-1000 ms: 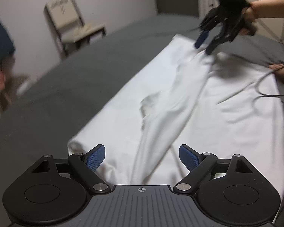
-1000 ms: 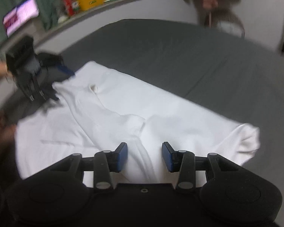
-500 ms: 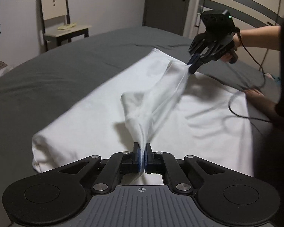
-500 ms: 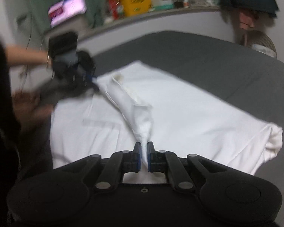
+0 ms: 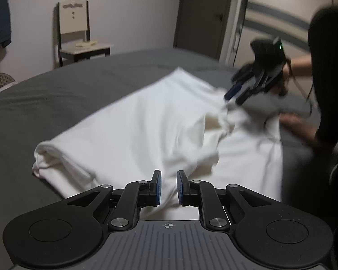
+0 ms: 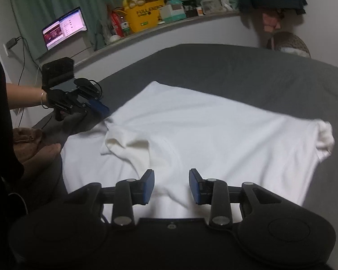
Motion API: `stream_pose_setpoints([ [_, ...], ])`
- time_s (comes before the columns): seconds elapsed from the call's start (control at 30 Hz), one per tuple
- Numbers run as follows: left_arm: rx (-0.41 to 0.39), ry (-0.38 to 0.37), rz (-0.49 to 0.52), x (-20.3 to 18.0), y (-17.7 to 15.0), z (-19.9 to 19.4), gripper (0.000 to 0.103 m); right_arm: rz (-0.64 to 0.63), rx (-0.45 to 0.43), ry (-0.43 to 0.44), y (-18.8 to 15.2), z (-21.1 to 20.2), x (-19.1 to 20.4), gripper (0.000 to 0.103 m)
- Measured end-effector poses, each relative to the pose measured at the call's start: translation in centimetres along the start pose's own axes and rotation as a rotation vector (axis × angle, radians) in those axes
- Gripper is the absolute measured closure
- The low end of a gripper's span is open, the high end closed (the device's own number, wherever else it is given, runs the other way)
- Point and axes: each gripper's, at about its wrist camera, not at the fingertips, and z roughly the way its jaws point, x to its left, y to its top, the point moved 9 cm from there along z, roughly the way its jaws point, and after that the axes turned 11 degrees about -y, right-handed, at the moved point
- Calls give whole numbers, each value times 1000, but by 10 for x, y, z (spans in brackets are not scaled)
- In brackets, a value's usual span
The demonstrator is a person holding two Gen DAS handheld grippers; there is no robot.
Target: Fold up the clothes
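A white T-shirt (image 5: 146, 130) lies spread on the grey bed (image 5: 56, 103); it also shows in the right wrist view (image 6: 214, 139). My left gripper (image 5: 168, 187) is partly open just above the shirt's near edge, with slack cloth between the blue pads. My right gripper (image 6: 171, 185) is open over the opposite edge of the shirt, nothing held. Each gripper appears in the other's view: the right (image 5: 234, 94) at the shirt's far side, the left (image 6: 99, 108) by a rumpled fold. A sleeve (image 6: 324, 139) bunches at the right.
A wooden chair (image 5: 78, 38) stands by the wall beyond the bed. A ledge with boxes (image 6: 146, 15) and a lit laptop (image 6: 64, 25) runs behind the bed. The person's dark torso and a bare hand (image 6: 42, 155) sit at the shirt's side.
Both grippers, shut on a raised ridge of the shirt half a second ago, have opened. The lifted fold has dropped and now lies flat, folded over.
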Motion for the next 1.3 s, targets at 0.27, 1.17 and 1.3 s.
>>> stream_pose_setpoints([
  [0.27,3,-110,-102,-15,1,59,88,9,49,30,3,49,25,66],
  [1.17,-399,98,-382,39,3,-10,88,-86,16,-50,-14,69,55,101],
  [1.3,-394,185,-420,59,1,-2,88,-77,48,-3,-23,58,61,98],
])
